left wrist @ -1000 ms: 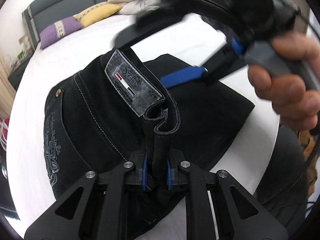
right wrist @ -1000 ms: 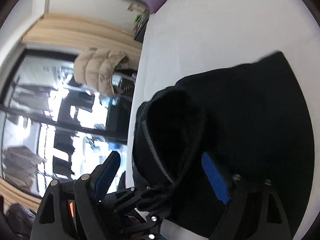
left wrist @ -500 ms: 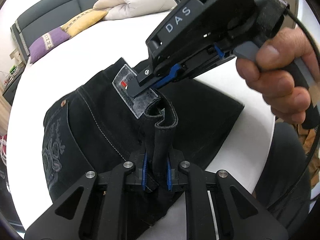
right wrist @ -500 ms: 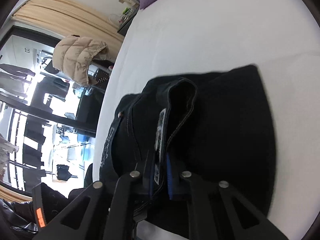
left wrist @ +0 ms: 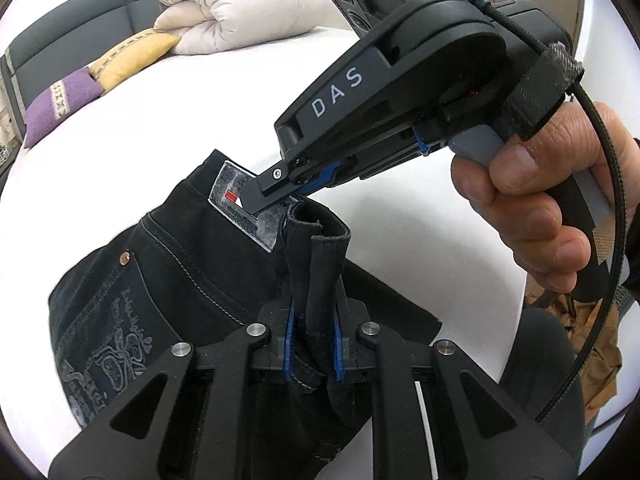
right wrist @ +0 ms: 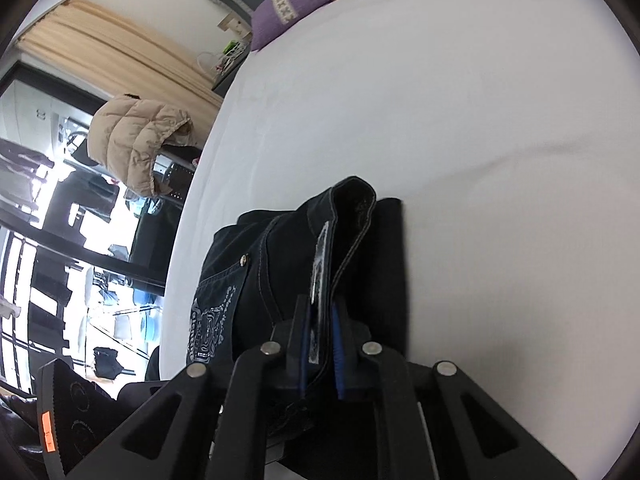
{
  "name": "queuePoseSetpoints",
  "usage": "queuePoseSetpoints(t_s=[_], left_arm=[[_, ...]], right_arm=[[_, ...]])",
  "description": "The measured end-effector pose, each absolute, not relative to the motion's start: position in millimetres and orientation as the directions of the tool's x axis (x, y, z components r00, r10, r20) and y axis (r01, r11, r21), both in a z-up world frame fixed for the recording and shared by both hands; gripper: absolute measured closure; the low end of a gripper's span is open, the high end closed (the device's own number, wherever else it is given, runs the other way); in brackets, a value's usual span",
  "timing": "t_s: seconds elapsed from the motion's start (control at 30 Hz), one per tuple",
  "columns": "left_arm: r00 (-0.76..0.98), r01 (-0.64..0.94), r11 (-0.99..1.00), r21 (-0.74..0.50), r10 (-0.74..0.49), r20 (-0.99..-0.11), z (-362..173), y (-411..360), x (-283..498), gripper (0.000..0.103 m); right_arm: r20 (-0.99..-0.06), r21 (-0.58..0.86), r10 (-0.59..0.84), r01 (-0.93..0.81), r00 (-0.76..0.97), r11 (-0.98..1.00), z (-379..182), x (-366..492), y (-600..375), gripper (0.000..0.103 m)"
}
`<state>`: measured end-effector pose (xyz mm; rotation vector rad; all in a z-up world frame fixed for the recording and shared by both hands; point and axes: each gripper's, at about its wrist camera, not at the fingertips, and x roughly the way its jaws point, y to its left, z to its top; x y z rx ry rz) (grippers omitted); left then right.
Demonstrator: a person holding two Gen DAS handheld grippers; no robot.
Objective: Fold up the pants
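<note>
Black jeans (left wrist: pixel 172 280) lie partly folded on a white bed (left wrist: pixel 200 112), with a grey waistband patch (left wrist: pixel 244 208) and an embroidered back pocket (left wrist: pixel 108 344). My left gripper (left wrist: pixel 314 344) is shut on a fold of the waistband and holds it up. My right gripper (left wrist: pixel 280 190) is shut on the waistband at the patch, just beyond the left one. In the right wrist view the right gripper (right wrist: pixel 320 344) pinches the patch (right wrist: pixel 320 264) edge-on, and the jeans (right wrist: pixel 280 256) hang below it over the bed (right wrist: pixel 440 120).
A folded white duvet (left wrist: pixel 240 12), a yellow pillow (left wrist: pixel 132 52) and a purple pillow (left wrist: pixel 60 100) lie at the bed's head against a dark headboard. A beige puffer jacket (right wrist: pixel 136 140) hangs beside the bed near the window. The bed's edge runs close on the right.
My right gripper was open a second ago; it came in over the jeans and closed on the waistband at the patch. Both grippers have lifted the waistband slightly.
</note>
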<state>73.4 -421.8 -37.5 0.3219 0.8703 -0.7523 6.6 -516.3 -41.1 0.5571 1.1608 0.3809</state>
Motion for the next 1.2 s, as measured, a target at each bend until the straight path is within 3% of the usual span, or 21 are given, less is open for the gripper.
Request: queuePoseSetpoints(t_s=[0.47, 0.6, 0.67, 0.73, 0.8, 0.87, 0.93, 1.03, 1.17, 1.2], left_arm=[[0.400, 0.720, 0.693, -0.025, -0.444, -0.802, -59, -430, 74, 0.090], [0.377, 0.731, 0.682, -0.027, -0.437, -0.817, -63, -434, 70, 0.084], [0.330, 0.731, 0.674, -0.105, -0.485, -0.810, -53, -422, 71, 0.082], [0.282, 0.722, 0.662, -0.200, -0.546, -0.789, -40, -402, 74, 0.082], [0.258, 0.690, 0.663, -0.291, -0.600, -0.757, -25, -372, 78, 0.082], [0.263, 0.649, 0.675, -0.351, -0.632, -0.729, -19, -342, 85, 0.082], [0.273, 0.590, 0.693, -0.415, -0.654, -0.705, -18, -311, 99, 0.082], [0.260, 0.487, 0.696, -0.528, -0.692, -0.673, -31, -274, 139, 0.082], [0.298, 0.401, 0.721, -0.566, -0.687, -0.663, -53, -247, 185, 0.082], [0.302, 0.380, 0.733, -0.564, -0.675, -0.673, -61, -243, 197, 0.082]], right_arm=[[-0.721, 0.651, 0.578, 0.088, 0.383, 0.754, -76, -12, -533, 0.090], [-0.694, 0.693, 0.608, 0.131, 0.385, 0.709, -97, -14, -545, 0.084], [-0.671, 0.718, 0.620, 0.147, 0.407, 0.681, -96, -20, -550, 0.081], [-0.707, 0.676, 0.567, 0.168, 0.423, 0.717, -87, -27, -551, 0.057], [-0.725, 0.641, 0.511, 0.183, 0.461, 0.745, -71, -39, -557, 0.056], [-0.712, 0.642, 0.490, 0.183, 0.504, 0.744, -56, -48, -561, 0.060], [-0.677, 0.667, 0.523, 0.133, 0.518, 0.733, -40, -52, -554, 0.092], [-0.628, 0.699, 0.605, 0.012, 0.489, 0.715, -28, -50, -522, 0.094], [-0.684, 0.687, 0.624, 0.045, 0.379, 0.725, -61, -46, -499, 0.094], [-0.705, 0.682, 0.616, 0.099, 0.353, 0.724, -76, -47, -503, 0.103]])
